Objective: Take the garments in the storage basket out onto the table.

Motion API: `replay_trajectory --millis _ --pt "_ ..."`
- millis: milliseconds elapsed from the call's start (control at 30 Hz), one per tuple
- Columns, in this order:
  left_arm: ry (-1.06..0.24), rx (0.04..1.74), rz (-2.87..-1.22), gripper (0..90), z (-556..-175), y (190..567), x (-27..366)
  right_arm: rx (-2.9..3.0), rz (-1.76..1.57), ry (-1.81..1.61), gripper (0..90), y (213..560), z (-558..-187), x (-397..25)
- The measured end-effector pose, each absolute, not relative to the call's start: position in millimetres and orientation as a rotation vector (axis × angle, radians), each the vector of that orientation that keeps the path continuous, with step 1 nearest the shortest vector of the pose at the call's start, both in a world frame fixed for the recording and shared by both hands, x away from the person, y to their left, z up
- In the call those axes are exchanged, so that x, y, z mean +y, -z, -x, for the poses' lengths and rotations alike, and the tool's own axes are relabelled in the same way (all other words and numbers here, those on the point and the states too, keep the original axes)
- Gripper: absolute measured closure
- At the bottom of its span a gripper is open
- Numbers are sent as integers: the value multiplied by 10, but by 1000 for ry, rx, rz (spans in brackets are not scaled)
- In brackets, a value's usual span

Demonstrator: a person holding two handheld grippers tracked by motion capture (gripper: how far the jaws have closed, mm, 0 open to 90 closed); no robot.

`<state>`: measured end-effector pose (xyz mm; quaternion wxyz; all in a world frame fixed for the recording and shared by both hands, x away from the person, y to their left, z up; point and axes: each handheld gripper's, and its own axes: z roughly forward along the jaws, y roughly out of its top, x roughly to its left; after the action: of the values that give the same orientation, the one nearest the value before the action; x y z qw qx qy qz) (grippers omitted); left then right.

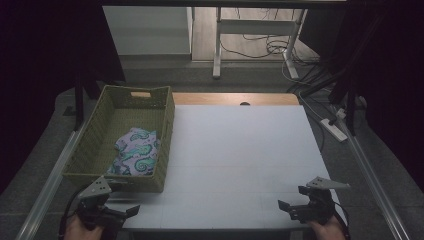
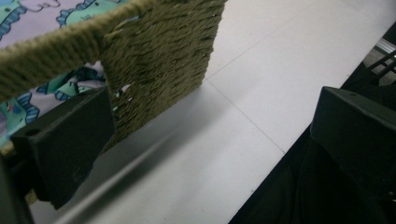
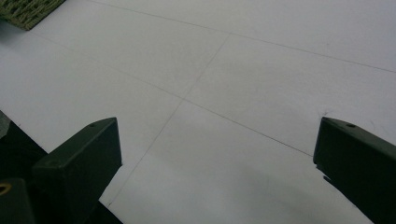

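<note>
An olive woven basket point(image 1: 168, 131) stands on the left part of the white table point(image 1: 245, 150). Inside it lies a folded lavender cloth point(image 1: 135, 152) with teal figures. My left gripper point(image 1: 120, 205) is open just in front of the basket's near right corner, holding nothing. In the left gripper view that gripper point(image 2: 210, 140) faces the basket's corner point(image 2: 163, 60), with the cloth point(image 2: 28, 18) showing over the rim. My right gripper point(image 1: 292, 198) rests open at the table's near right edge. In the right gripper view that gripper point(image 3: 215, 158) has bare table point(image 3: 243, 84) between its jaws, and a basket corner point(image 3: 28, 11) sits far off.
A wooden strip point(image 1: 235, 98) runs along the table's far edge. Beyond it stand white desk legs point(image 1: 217, 45) and loose cables point(image 1: 265, 47) on the floor. A power strip point(image 1: 333, 129) lies at the right, and metal rails point(image 1: 370, 175) flank the table.
</note>
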<state>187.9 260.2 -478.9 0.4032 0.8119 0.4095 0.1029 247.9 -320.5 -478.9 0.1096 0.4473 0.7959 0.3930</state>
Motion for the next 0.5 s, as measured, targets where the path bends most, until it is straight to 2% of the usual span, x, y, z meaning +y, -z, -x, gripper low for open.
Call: replay_trajectory --millis 333,500 --pt "-211 962 -2070 0 -1894 4715 2569 2344 -1318 -1156 11 4792 -2484 -3206" --pt "-250 956 -2079 0 -1898 4675 2550 2343 -1327 -1162 11 4791 -2486 -3212"
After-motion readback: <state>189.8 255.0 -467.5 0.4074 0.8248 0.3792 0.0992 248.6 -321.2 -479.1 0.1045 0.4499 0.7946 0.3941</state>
